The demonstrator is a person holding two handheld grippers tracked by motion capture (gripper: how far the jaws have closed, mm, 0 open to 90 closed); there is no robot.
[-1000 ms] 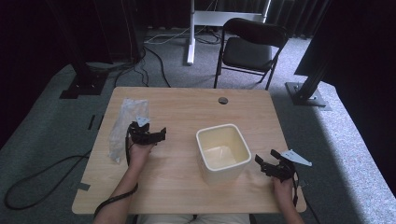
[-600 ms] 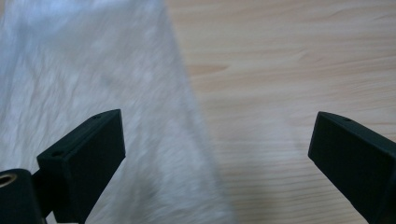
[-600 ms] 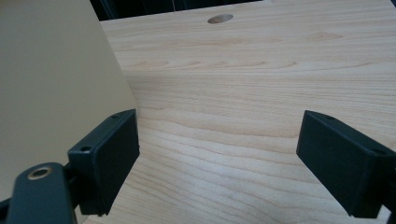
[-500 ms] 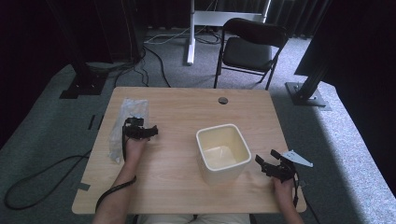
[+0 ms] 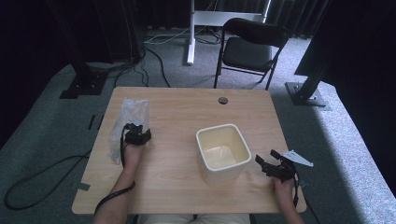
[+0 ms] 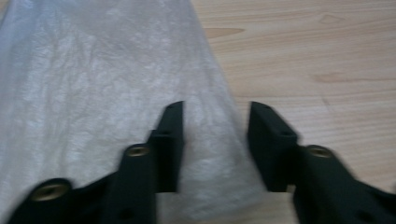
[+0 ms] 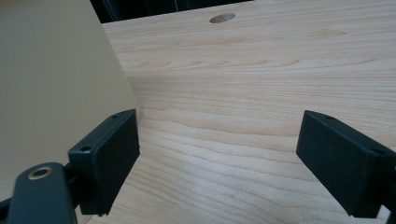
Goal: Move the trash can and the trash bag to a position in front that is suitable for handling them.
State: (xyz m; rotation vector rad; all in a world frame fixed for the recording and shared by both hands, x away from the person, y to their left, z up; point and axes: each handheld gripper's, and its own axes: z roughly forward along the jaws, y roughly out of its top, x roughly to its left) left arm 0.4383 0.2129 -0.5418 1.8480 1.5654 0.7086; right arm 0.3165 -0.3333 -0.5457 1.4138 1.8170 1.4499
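A crumpled clear plastic bag (image 5: 125, 122) lies flat near the table's left edge. My left gripper (image 5: 136, 134) is low over the bag's right side, pointing away from the person. In the left gripper view the jaws (image 6: 215, 112) straddle the bag (image 6: 93, 93) near its right edge. They have just been closing, with film lying between them and a gap still showing. A cream square bin (image 5: 223, 151) stands right of centre, empty. My right gripper (image 5: 276, 166) rests open near the front right corner, its left jaw beside the bin wall (image 7: 51, 79).
The wooden table (image 5: 177, 107) has a round cable hole (image 5: 222, 100) at the back. Behind the table stand a black folding chair (image 5: 247, 46) and a white desk leg (image 5: 190, 32). A cable (image 5: 42, 172) trails over the floor at left.
My left gripper has shifted left and down onto the bag, and its jaws have narrowed. The right gripper and the bin have not moved.
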